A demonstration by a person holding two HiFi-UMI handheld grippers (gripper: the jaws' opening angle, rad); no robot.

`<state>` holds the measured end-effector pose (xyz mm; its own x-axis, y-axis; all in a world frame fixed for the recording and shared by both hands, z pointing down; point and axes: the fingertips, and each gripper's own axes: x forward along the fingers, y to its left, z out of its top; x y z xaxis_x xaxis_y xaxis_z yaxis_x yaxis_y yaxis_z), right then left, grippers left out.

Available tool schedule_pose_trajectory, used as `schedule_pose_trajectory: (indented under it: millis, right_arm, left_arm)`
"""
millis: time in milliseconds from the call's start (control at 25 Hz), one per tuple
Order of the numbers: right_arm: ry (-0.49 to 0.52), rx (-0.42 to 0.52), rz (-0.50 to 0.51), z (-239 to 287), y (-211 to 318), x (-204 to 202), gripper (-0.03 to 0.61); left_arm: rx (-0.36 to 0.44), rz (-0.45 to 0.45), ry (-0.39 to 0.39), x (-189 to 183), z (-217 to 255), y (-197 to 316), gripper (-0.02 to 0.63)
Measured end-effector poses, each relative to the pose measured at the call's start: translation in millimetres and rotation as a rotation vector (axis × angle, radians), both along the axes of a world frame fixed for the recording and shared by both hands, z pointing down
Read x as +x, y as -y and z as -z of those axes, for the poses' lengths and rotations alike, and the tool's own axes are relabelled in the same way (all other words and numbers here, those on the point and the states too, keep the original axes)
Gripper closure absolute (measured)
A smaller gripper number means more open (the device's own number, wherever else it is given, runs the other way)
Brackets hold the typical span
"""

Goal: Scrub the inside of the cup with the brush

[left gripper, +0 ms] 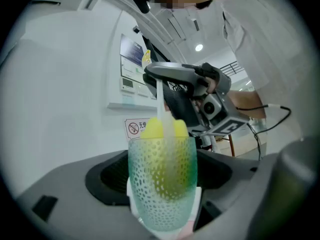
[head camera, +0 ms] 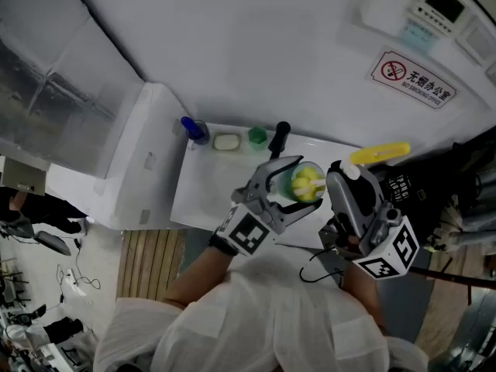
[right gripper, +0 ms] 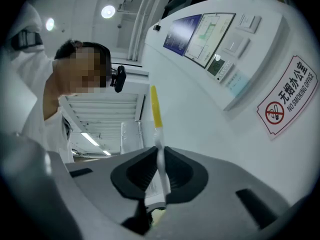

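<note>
My left gripper [head camera: 292, 190] is shut on a clear, green-tinted cup [head camera: 304, 183] with a dotted pattern, held up above the white table [head camera: 203, 196]. In the left gripper view the cup [left gripper: 162, 181] stands upright between the jaws. The brush's yellow sponge head [left gripper: 163, 129] sits inside it and pokes out over the rim. My right gripper [head camera: 342, 175] is shut on the brush handle [right gripper: 156, 111], which is clear near the jaws and yellow further out [head camera: 380, 153]. The right gripper [left gripper: 202, 101] hovers just beyond the cup's mouth.
At the table's far edge stand a blue object [head camera: 194, 130], a white block [head camera: 226, 141], a small green item [head camera: 257, 136] and a black item [head camera: 281, 136]. A wall with a no-smoking sign [head camera: 412, 78] and a control panel [right gripper: 210, 34] lies behind.
</note>
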<state>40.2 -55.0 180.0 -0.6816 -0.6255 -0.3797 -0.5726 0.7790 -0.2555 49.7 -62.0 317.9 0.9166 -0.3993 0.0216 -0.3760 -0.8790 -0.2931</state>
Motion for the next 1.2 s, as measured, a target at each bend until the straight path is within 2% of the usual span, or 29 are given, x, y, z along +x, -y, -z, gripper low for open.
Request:
schedule_pose_trajectory:
  millis: [240,480,600,720,920,1200]
  right_arm:
    - [0.004,0.004,0.025,23.4,-0.2,18.9,0.537]
    - [-0.192,-0.012,0.027,7.5,4.3,6.3,0.538]
    - [-0.23,-0.037,0.024,-9.2,5.4,0.0,0.537]
    - [-0.221,-0.065,0.011,-23.4,9.7,3.2,0.537]
    - [-0.14,-0.1,-0.027,-30.1,16.5,21.6,0.538]
    - [-0.055,-0.006,-0.105,6.0,13.5,54.3,0.537]
  left_arm:
    - [0.0,0.009,0.011,0.4,-3.3,6.7,0.242]
    - [0.002,-0.002,-0.018,5.5,4.0,8.9,0.242]
    - [-0.002,-0.016,-0.013,8.9,7.4,8.9,0.242]
    - [-0.011,-0.024,-0.028,13.0,10.6,8.6,0.242]
    - [-0.021,-0.041,-0.028,22.1,9.6,6.6,0.242]
    - [-0.047,-0.078,-0.016,43.3,-5.8,4.2,0.242]
